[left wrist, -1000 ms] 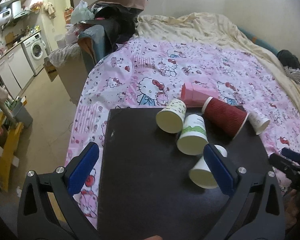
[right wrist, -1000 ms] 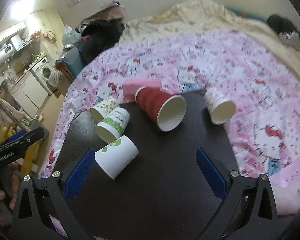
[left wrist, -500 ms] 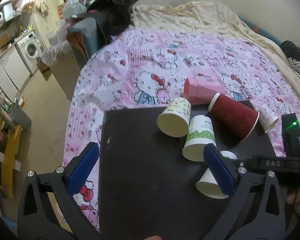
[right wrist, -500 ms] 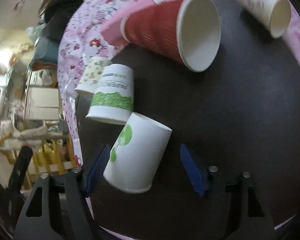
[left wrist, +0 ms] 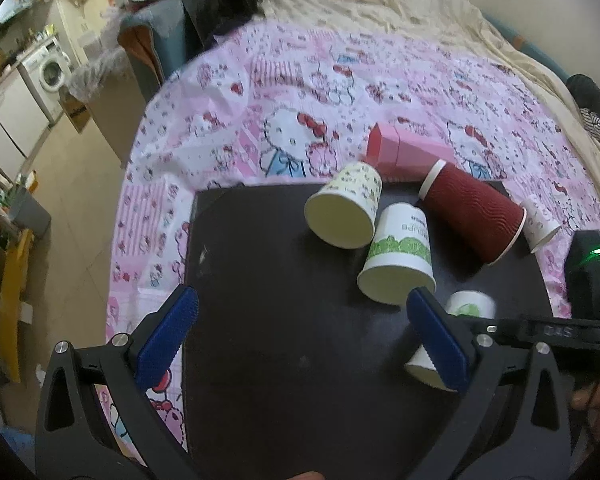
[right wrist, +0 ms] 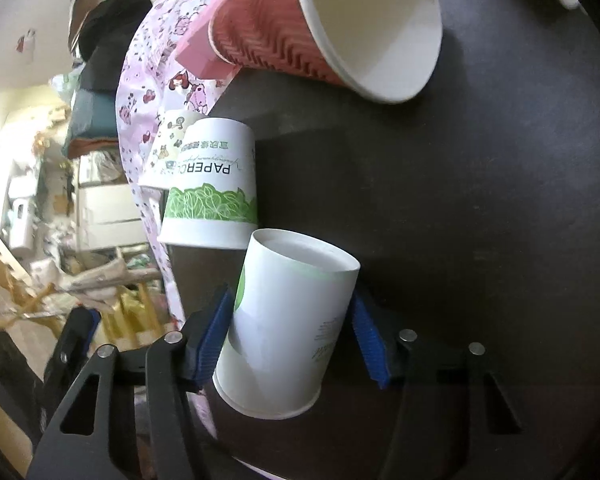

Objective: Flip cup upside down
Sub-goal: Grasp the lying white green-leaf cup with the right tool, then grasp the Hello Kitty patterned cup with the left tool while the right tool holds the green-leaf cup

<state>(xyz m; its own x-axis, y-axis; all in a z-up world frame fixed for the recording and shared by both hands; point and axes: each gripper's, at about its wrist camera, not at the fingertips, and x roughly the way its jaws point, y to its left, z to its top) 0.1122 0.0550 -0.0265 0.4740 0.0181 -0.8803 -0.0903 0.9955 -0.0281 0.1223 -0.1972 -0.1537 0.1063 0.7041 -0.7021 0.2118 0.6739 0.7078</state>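
Observation:
A white paper cup with a green mark point(right wrist: 296, 280) lies on its side on the black board point(right wrist: 480, 220), base pointing away from the camera. My right gripper point(right wrist: 290, 308) is shut on it, its blue pads pressing the cup's two sides near the rim. In the left wrist view the same cup point(left wrist: 470, 306) shows partly behind my left gripper's right finger, with the right gripper's black body point(left wrist: 548, 330) beside it. My left gripper point(left wrist: 300, 300) hangs open over the board's near half with nothing between its fingers.
Other cups lie on their sides on the board: a patterned one point(left wrist: 346, 208), a green-banded one point(left wrist: 400, 256), a red ribbed one point(left wrist: 472, 216) and a small white one point(left wrist: 542, 222). A pink box point(left wrist: 404, 152) lies behind them on the pink bedsheet point(left wrist: 260, 120).
My right gripper dropped toward the board, rolled and closed its jaws on the white cup with the green mark. My left gripper drifted a little forward and down, staying open.

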